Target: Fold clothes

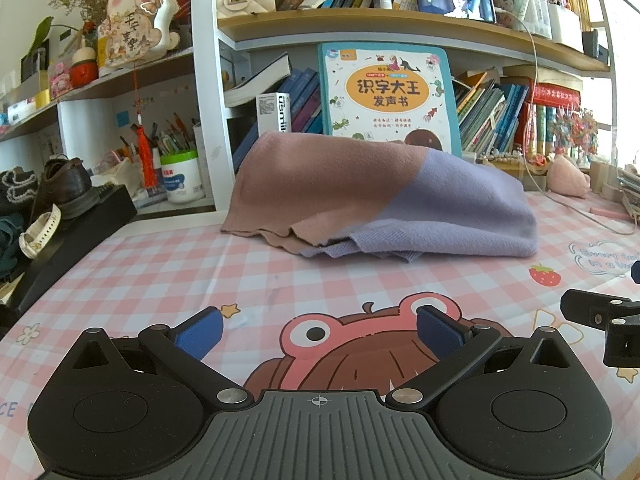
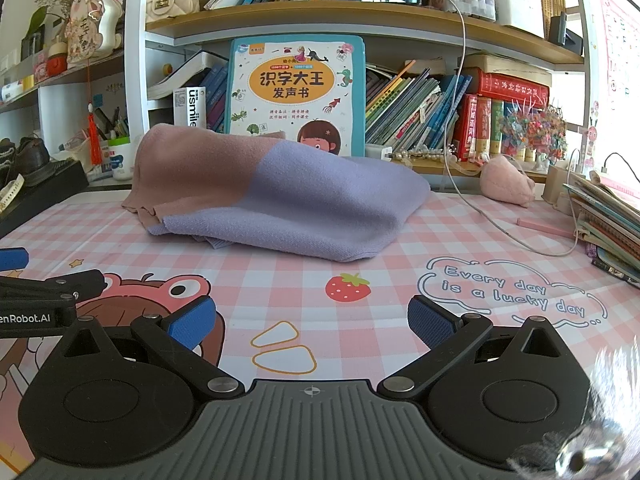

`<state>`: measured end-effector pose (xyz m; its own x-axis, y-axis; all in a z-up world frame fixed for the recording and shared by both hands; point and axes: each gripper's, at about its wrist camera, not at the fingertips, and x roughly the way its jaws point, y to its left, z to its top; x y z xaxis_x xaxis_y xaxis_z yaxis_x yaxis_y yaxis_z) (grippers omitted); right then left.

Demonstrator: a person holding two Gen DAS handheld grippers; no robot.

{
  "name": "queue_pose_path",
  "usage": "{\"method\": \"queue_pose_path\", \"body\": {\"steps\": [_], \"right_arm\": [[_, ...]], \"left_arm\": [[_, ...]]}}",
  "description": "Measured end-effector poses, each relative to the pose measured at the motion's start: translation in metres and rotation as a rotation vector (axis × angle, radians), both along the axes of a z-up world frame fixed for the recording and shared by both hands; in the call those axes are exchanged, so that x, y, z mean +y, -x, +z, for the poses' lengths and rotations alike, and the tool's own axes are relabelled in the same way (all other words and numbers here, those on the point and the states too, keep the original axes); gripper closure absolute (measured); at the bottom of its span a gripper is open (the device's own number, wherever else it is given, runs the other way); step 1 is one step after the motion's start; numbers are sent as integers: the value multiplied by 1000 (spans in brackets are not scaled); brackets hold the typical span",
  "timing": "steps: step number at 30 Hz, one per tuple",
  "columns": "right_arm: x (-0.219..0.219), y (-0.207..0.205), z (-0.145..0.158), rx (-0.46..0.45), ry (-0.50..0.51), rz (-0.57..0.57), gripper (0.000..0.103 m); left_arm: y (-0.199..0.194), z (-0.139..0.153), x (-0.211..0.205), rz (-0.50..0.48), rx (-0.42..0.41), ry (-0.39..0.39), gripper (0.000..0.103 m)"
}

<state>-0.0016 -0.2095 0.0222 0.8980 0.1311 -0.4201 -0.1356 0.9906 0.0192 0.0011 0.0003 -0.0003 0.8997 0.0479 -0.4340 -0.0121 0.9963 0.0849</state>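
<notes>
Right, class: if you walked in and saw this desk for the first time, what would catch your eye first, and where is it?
First the folded pink-and-lilac sweater, lying mid-desk on the pink checked mat with its cartoon frog. Behind it a big children's book stands upright against crowded shelves. Nearest the camera, the left gripper and right gripper sit low over the mat, jaws wide open and empty, short of the sweater.

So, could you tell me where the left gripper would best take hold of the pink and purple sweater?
Probably the pink hem corner of the sweater at its near left, approached low from the front. The layered edges there ripple slightly off the checked mat, giving an open left gripper something to pinch; the purple right side is a rounded fold.
</notes>
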Motion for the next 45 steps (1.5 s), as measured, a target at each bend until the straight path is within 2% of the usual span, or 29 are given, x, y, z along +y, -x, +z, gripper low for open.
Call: {"method": "queue_pose_path", "body": {"steps": [26,30,45], "right_arm": [[2,2,0,-15,7,19,0],[3,1,0,-10,21,-6,0],[1,0,0,-3,15,-13,0]], "left_arm": [[4,1,-1,-3,-26,-3,0],[5,1,0,-9,-34,5,0],[6,2,-3,12,-46,-24,0]]}}
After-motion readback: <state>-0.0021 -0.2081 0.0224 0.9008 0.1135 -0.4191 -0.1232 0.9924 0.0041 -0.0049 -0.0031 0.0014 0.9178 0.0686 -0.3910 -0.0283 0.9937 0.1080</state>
